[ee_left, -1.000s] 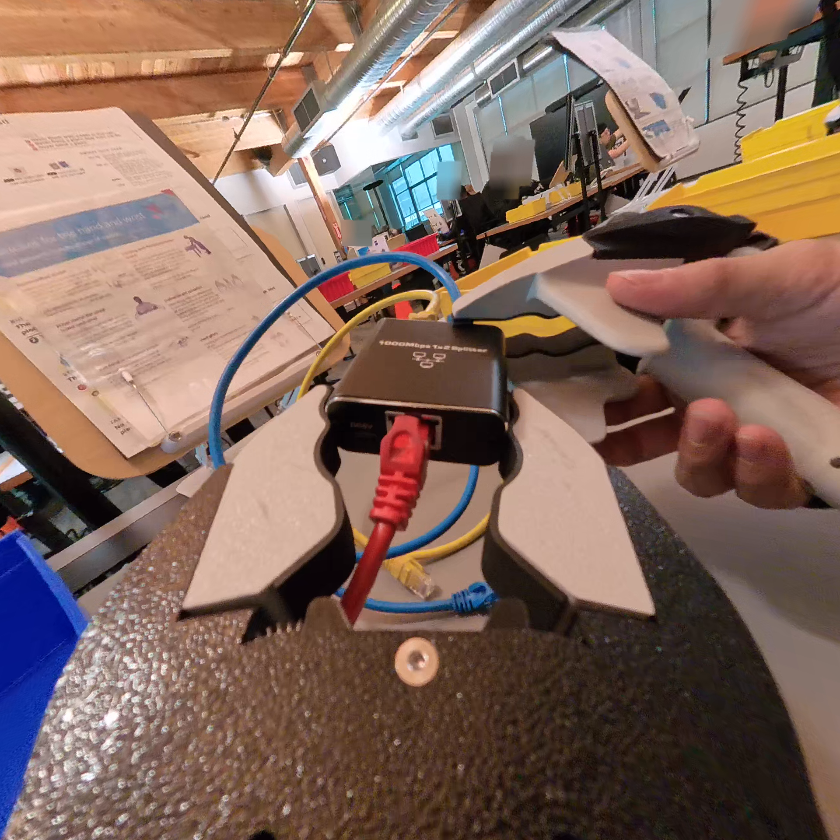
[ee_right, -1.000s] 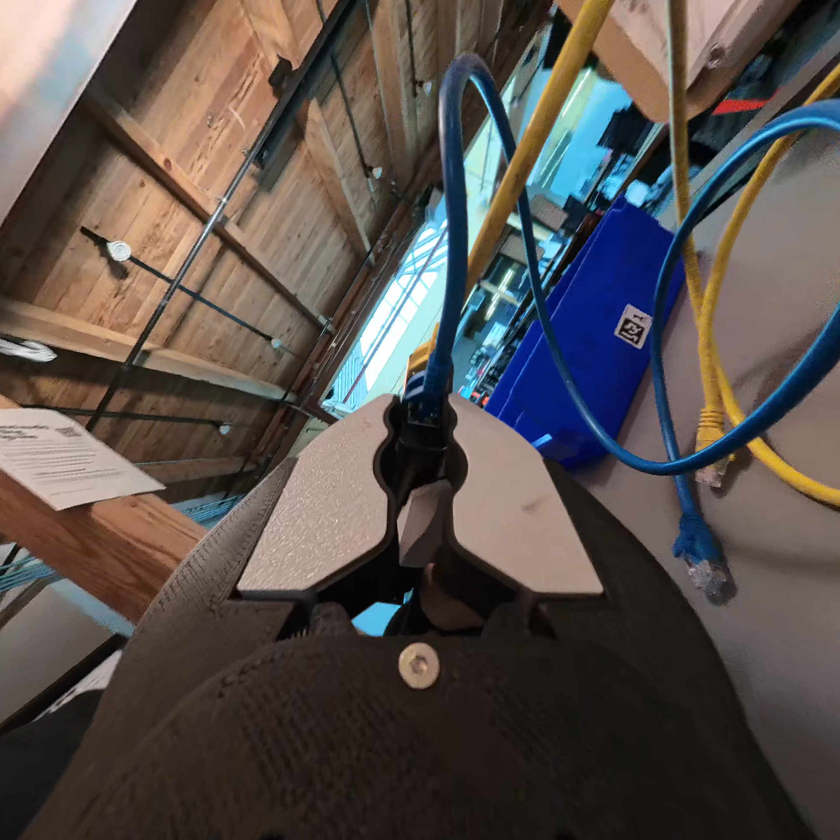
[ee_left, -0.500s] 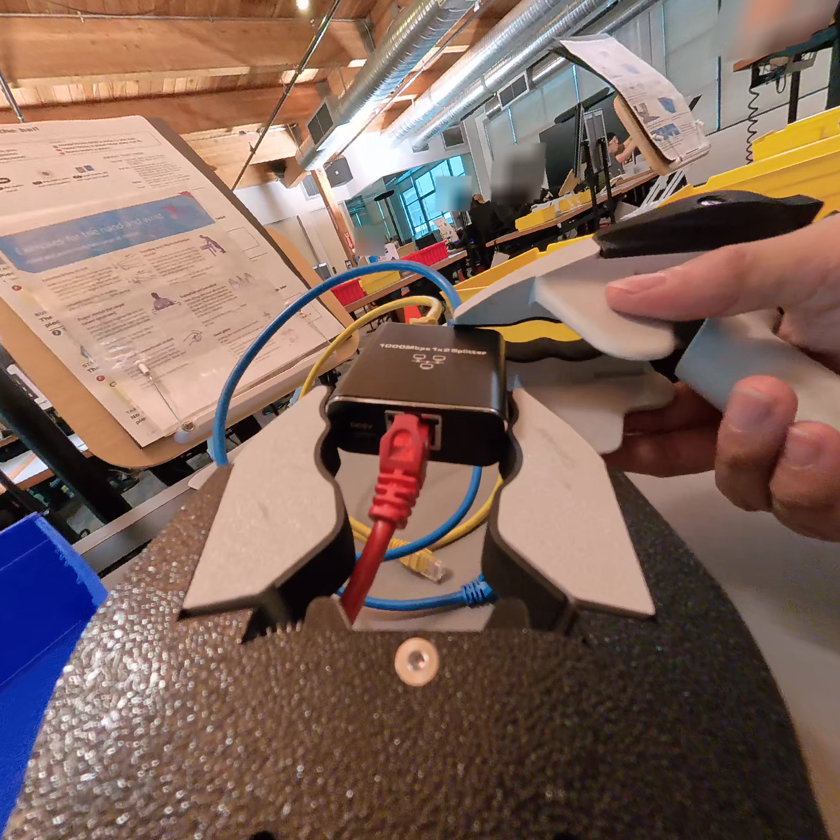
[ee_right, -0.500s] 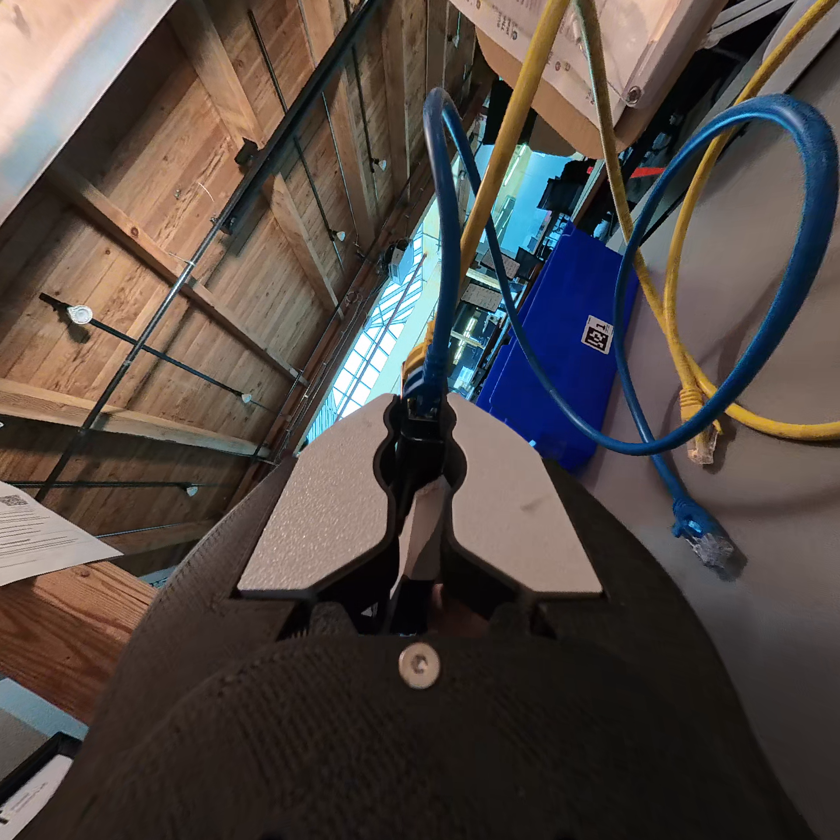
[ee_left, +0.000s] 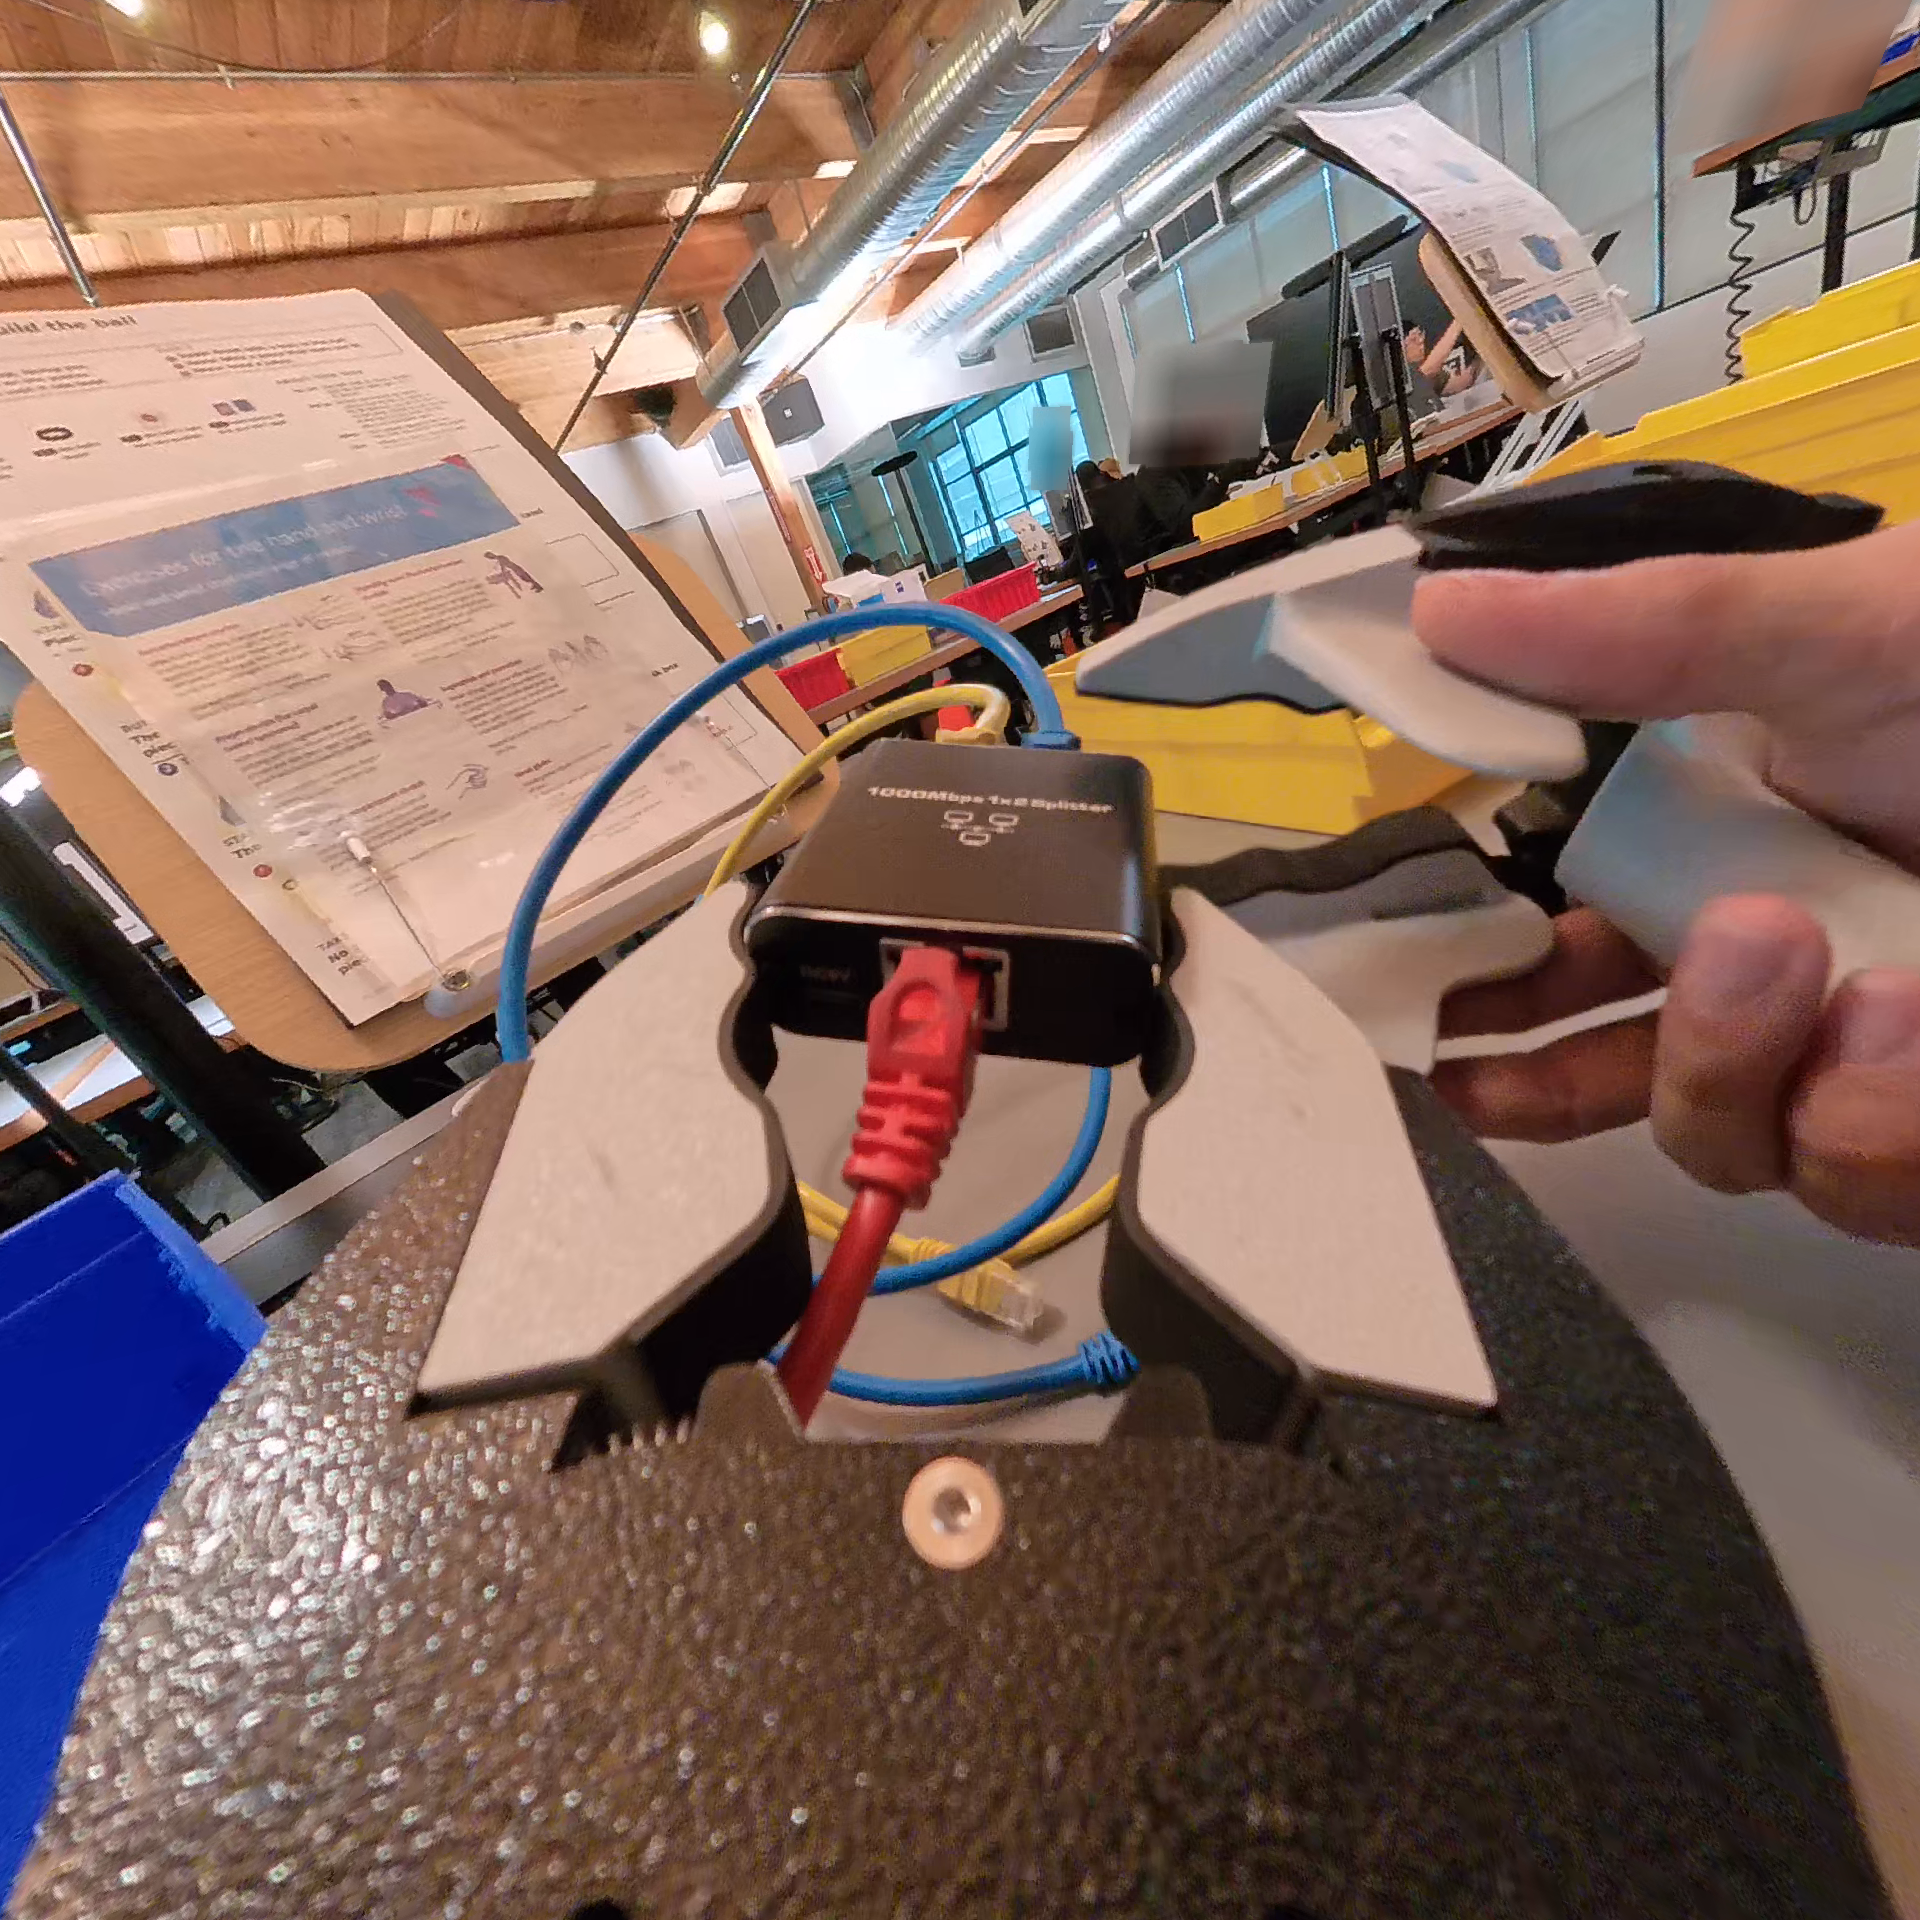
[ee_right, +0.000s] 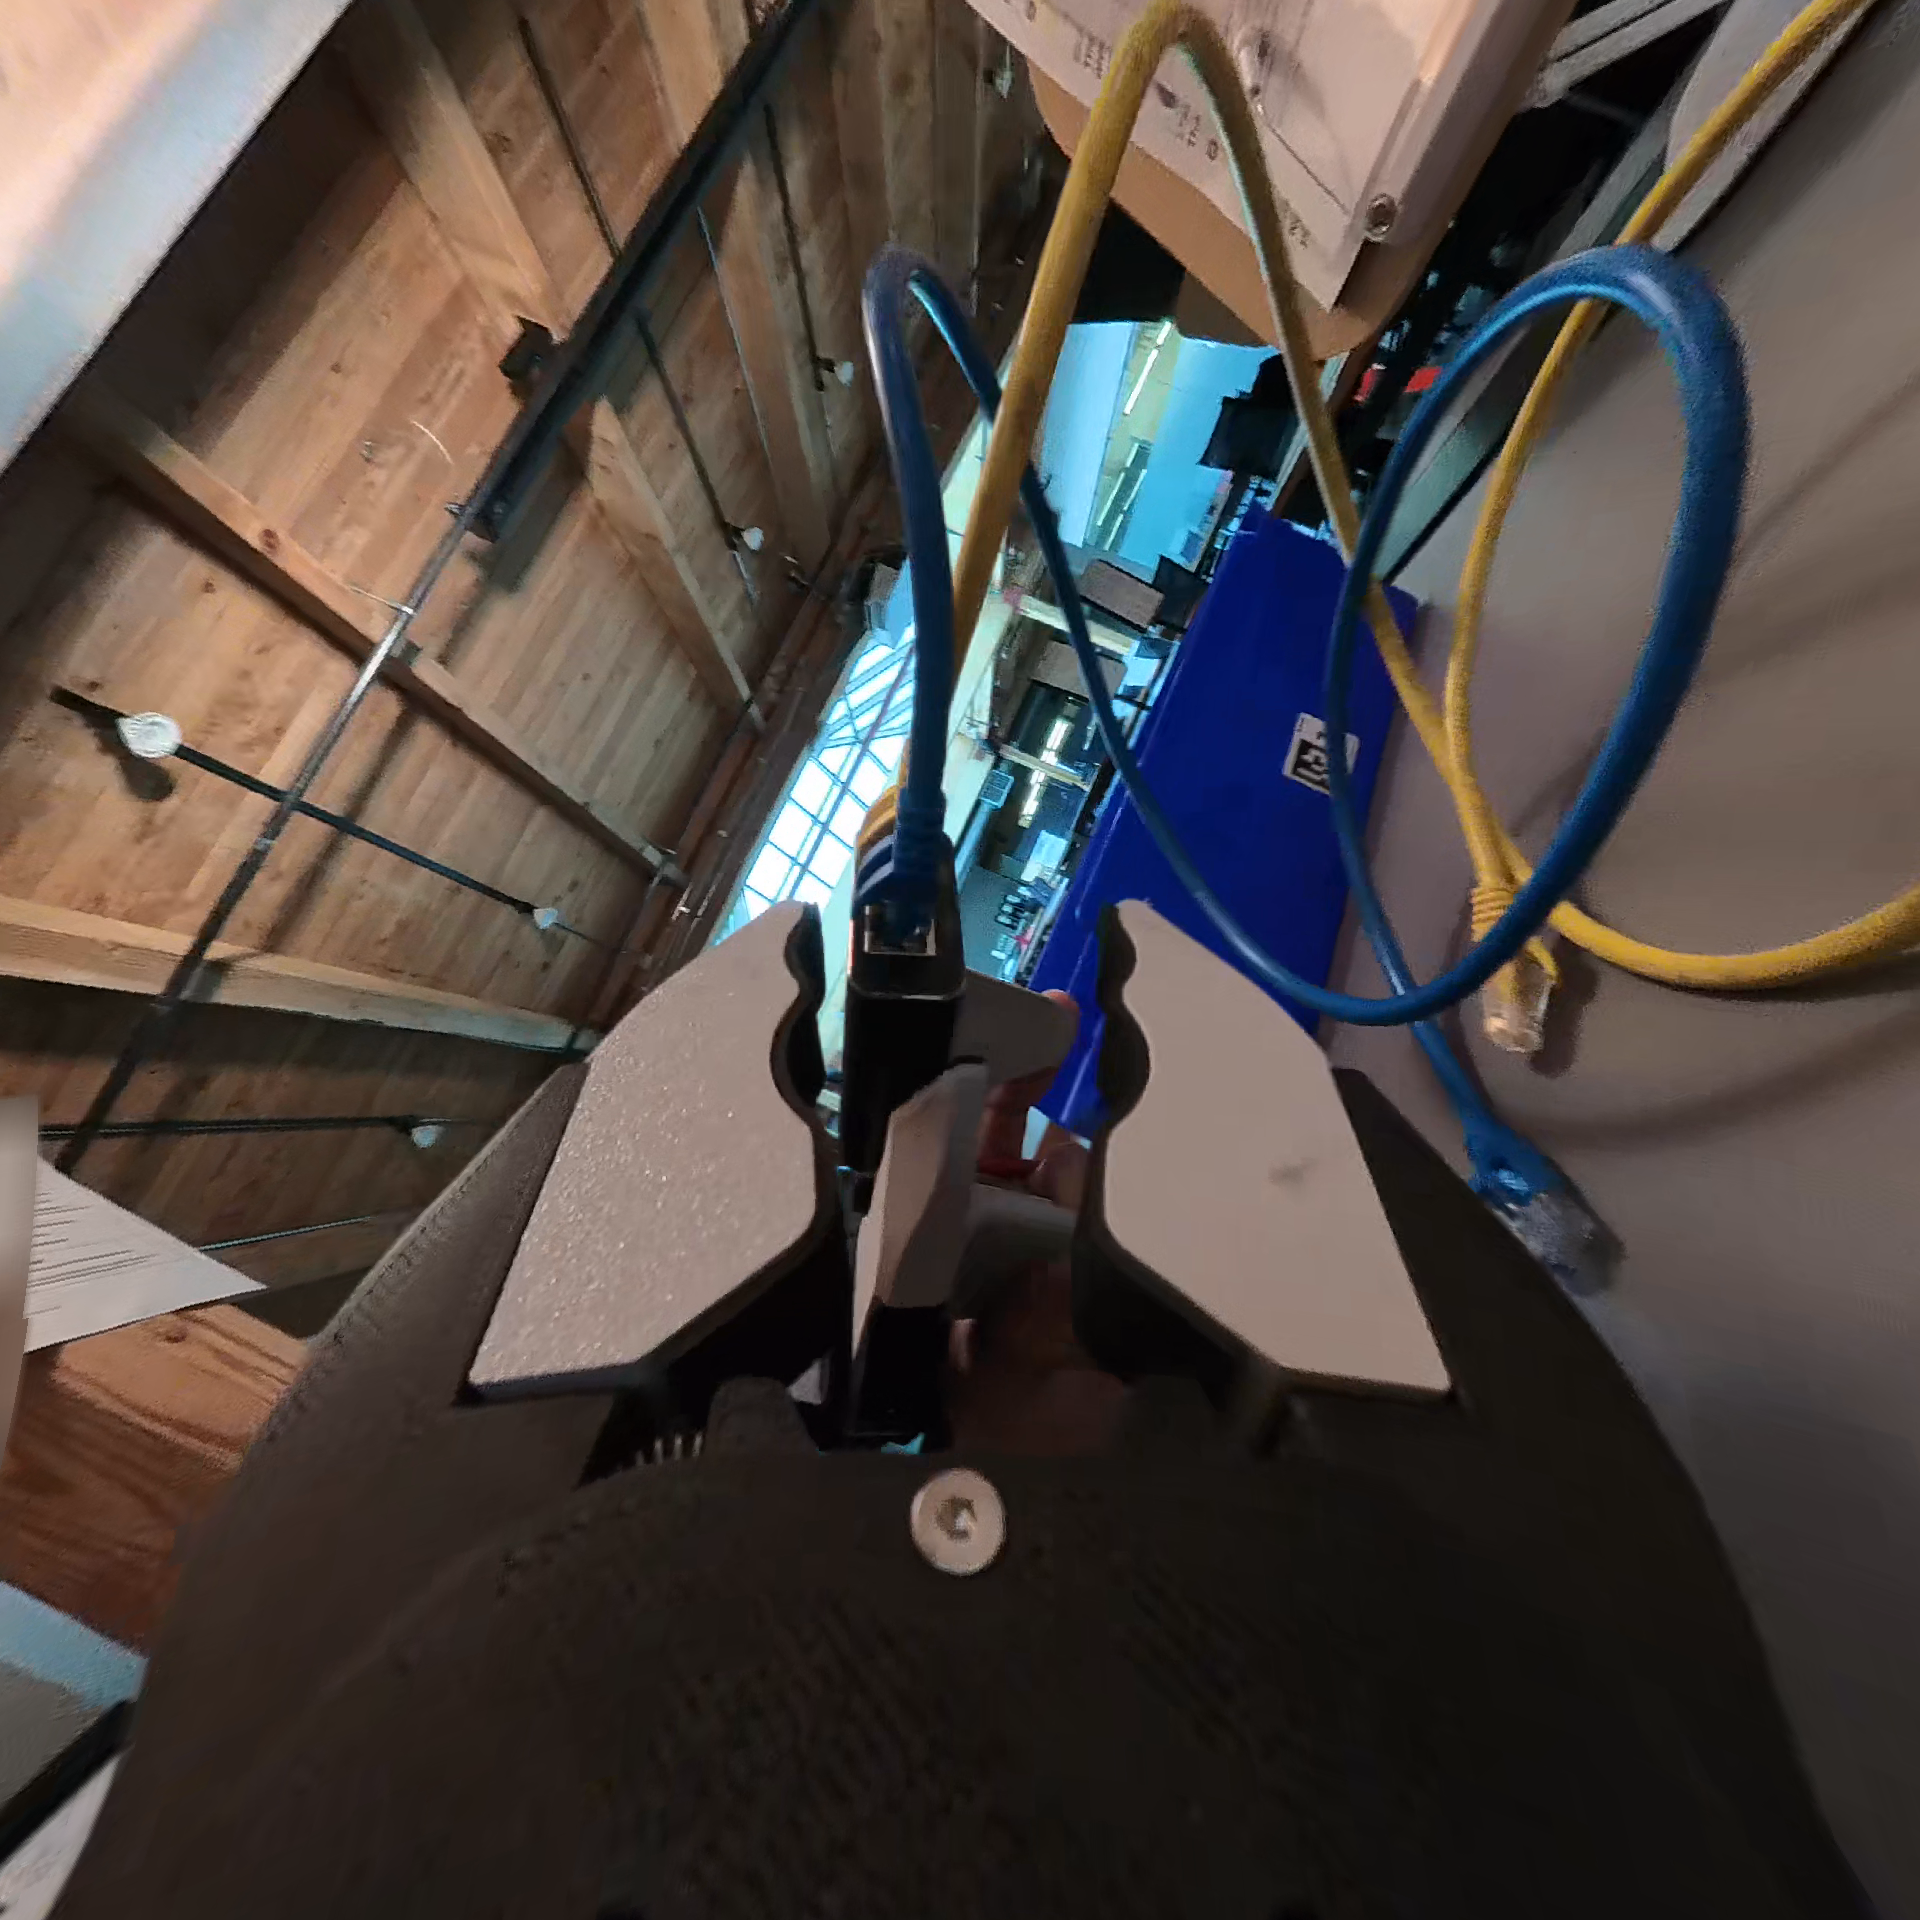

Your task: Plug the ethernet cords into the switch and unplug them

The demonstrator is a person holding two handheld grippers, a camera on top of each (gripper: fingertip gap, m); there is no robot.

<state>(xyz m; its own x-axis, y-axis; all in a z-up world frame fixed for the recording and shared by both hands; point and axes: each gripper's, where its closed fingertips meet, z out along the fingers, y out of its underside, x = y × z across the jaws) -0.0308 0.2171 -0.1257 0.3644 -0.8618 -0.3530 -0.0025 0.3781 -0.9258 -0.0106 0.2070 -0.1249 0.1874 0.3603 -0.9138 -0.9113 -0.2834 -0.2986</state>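
**Switch gripped on the left, right fingers spread**

The left gripper (ee_left: 961, 997) has its fingers clamped on the sides of the black switch (ee_left: 971, 883), held up above the grey bench (ee_left: 1714, 1455). A red cord (ee_left: 904, 1101) is plugged into the port facing the camera and runs down toward six o'clock. At the switch's far end, near twelve o'clock, a yellow cord (ee_left: 831, 743) and a blue cord (ee_left: 644, 769) are plugged in and loop round to the bench, where their loose plugs lie. The right gripper (ee_right: 961, 925), held by a hand (ee_left: 1766, 883) at three o'clock, has its fingers apart around the switch's end; whether they touch it is hard to say. A blue bin (ee_right: 1226, 779) stands beyond.
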